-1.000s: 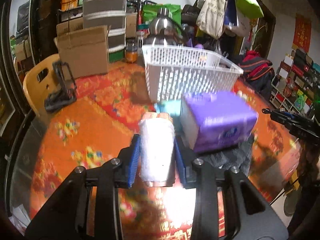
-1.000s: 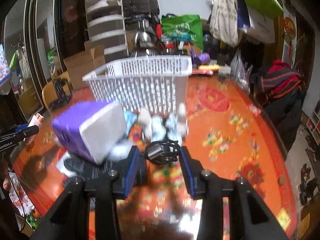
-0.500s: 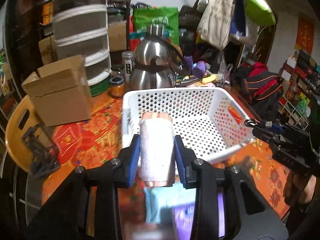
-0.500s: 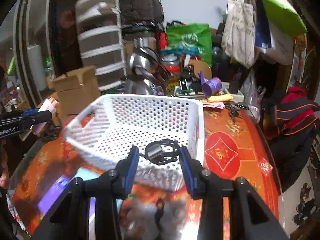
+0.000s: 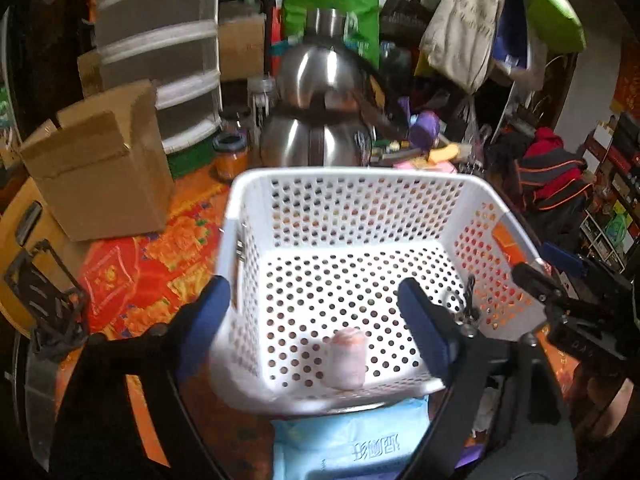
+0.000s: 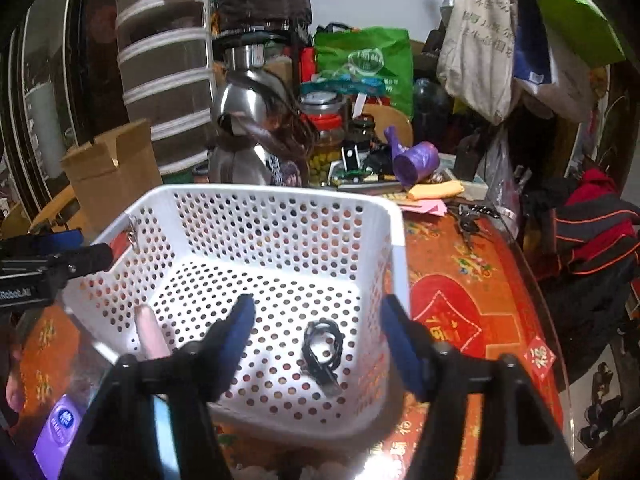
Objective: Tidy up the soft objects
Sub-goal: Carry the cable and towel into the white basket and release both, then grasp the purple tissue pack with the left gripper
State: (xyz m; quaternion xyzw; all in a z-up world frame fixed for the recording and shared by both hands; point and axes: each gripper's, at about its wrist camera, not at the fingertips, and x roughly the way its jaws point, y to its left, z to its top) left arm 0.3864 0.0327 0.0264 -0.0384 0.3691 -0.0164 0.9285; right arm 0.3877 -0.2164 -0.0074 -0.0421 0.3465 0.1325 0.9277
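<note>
**Both claws spread wide above the white basket**

The left claw stood wide, its blue pads far apart and gripping nothing. It hung over the near-left corner of the white basket, which sat on the orange patterned counter. The rolled pink towel lay on the basket floor against the near wall, below the gap between the pads and a little right of its middle. In the left wrist view its long axis ran near to far, one rounded end facing the far side.

The right claw was also wide and held nothing. The coiled black cable lay on the basket floor directly under the gap between its pads, nearer the right wall. The coil's long axis ran near to far, with a loose end trailing toward the near right. In this view the towel showed at the basket's left side, well left of the right claw and apart from the cable.

Just outside the basket's near wall lay a light blue tissue pack, and a purple tissue pack showed at the near left. A cardboard box stood on the counter to the far left, with steel kettles beyond the basket.
</note>
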